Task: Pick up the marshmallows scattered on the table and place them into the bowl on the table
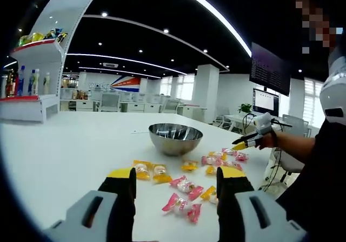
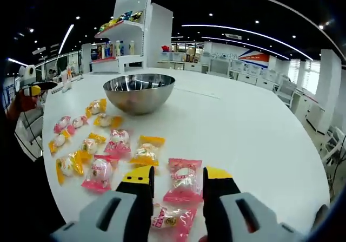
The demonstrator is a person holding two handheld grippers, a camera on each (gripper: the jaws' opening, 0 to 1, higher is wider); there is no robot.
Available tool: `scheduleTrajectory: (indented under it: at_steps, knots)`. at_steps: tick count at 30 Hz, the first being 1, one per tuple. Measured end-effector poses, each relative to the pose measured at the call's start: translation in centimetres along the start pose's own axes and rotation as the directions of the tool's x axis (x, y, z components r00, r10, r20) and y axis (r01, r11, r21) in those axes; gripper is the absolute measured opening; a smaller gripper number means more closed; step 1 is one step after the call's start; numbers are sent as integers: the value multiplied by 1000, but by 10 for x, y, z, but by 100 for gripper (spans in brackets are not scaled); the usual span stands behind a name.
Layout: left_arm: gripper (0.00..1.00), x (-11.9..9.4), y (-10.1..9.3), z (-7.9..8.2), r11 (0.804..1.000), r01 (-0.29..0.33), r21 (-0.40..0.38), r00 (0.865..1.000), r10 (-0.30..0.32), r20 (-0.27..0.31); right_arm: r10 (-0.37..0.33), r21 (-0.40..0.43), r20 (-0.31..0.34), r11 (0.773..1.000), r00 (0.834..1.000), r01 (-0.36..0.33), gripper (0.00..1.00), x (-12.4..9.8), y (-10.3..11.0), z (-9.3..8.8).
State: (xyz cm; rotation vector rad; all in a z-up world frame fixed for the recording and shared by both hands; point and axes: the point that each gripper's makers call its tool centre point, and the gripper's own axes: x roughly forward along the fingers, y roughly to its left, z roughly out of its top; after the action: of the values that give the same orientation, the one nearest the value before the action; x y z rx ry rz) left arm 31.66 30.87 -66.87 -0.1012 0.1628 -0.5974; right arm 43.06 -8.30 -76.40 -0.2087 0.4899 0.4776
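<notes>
A round, shiny steel bowl (image 1: pixel 175 138) stands on the big white table (image 1: pixel 70 155), and everything else here is best placed from it. In the left gripper view, going left to right, a white display shelf with bottles and packets (image 1: pixel 38 74) stands far to the bowl's left, past the table edge; the left gripper (image 1: pixel 177 181) hangs on the near side of the bowl with its black, yellow-tipped jaws wide apart and nothing between them. Pink- and yellow-wrapped marshmallows (image 1: pixel 184 201) lie scattered on the tabletop between that gripper and the bowl, spreading to the bowl's right, where the right gripper (image 1: pixel 244 141) reaches in, held in a person's hand (image 1: pixel 268 139); from here I cannot tell how far its jaws are parted. The right gripper view gives the other side: the hand with the left gripper (image 2: pixel 40 89) sits well left of the bowl (image 2: pixel 138 92), the same marshmallows (image 2: pixel 100 172) run from the bowl's near left down toward the camera, and the right gripper (image 2: pixel 179 182) hovers with jaws wide on either side of one pink-wrapped marshmallow (image 2: pixel 184 180) lying on the table (image 2: pixel 254 133), not gripping it. This view also looks into the bowl, though its glossy inside only reflects, so I cannot tell what it holds.
</notes>
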Motion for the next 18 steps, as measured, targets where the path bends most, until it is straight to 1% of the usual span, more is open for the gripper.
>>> scheduleTrajectory:
  at_steps: [7,18]
  knots:
    - [60,-3,3,-3,1000,-12,-4,1000,12,-9,10,-14,-39,1000,999,-10,36,13,2,-7]
    - [59,-6,2,-6,1000,-12,-7,1000,12,-14,-18,-12,-79,1000,997,17,34,22,-5,-18]
